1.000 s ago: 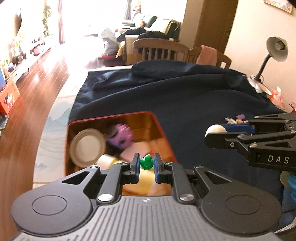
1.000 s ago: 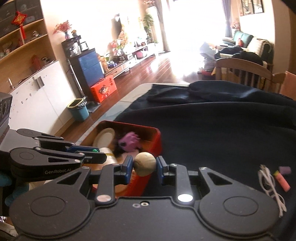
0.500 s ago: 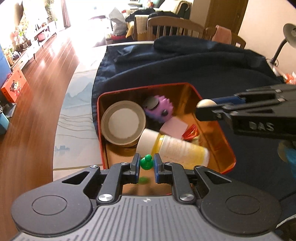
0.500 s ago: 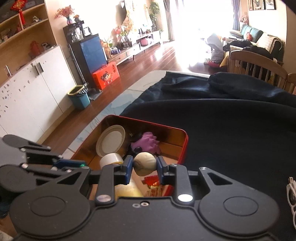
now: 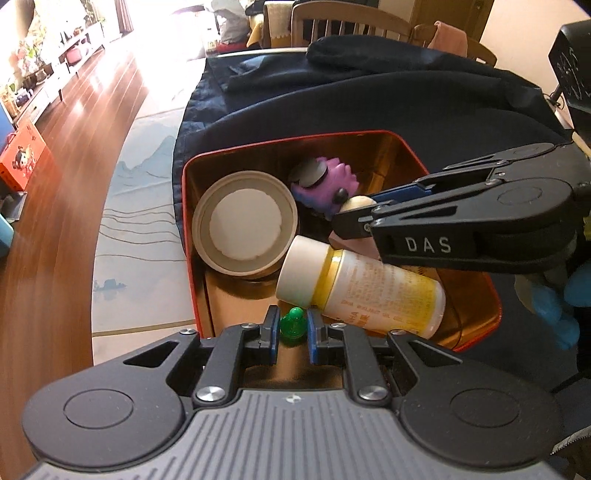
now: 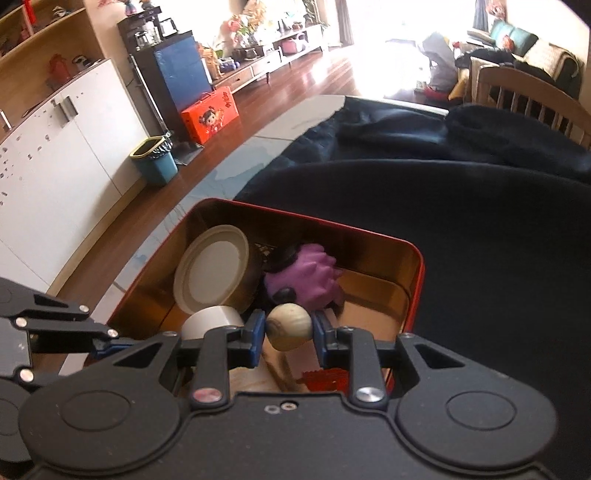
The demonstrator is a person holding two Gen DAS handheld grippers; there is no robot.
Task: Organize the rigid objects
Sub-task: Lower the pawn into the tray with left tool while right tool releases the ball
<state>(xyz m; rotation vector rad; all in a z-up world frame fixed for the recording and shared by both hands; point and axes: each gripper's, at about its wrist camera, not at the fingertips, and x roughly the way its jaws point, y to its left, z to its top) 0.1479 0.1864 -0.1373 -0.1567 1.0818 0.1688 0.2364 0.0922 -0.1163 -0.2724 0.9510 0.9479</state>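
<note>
A red tin box [image 5: 373,134] [image 6: 419,266] sits on a dark blue cloth. Inside lie a round beige lid [image 5: 245,227] [image 6: 212,271], a purple spiky toy [image 5: 325,184] [image 6: 310,275] and a yellow bottle with a white cap [image 5: 362,286]. My left gripper [image 5: 293,325] is shut on a small green pawn [image 5: 293,323] over the box's near end. My right gripper [image 6: 289,328] is shut on a beige ball [image 6: 289,326] over the box, beside the purple toy; it shows in the left wrist view [image 5: 458,218].
The dark blue cloth [image 6: 498,229] covers the table around the box. A pale table mat [image 5: 144,206] and the table's wooden edge lie left of the box. Wooden chairs [image 5: 351,22] stand at the far end. A red scrap [image 6: 325,380] lies in the box.
Both grippers have moved in over the tin box and lower, each still holding its object. The right gripper now reaches across above the bottle.
</note>
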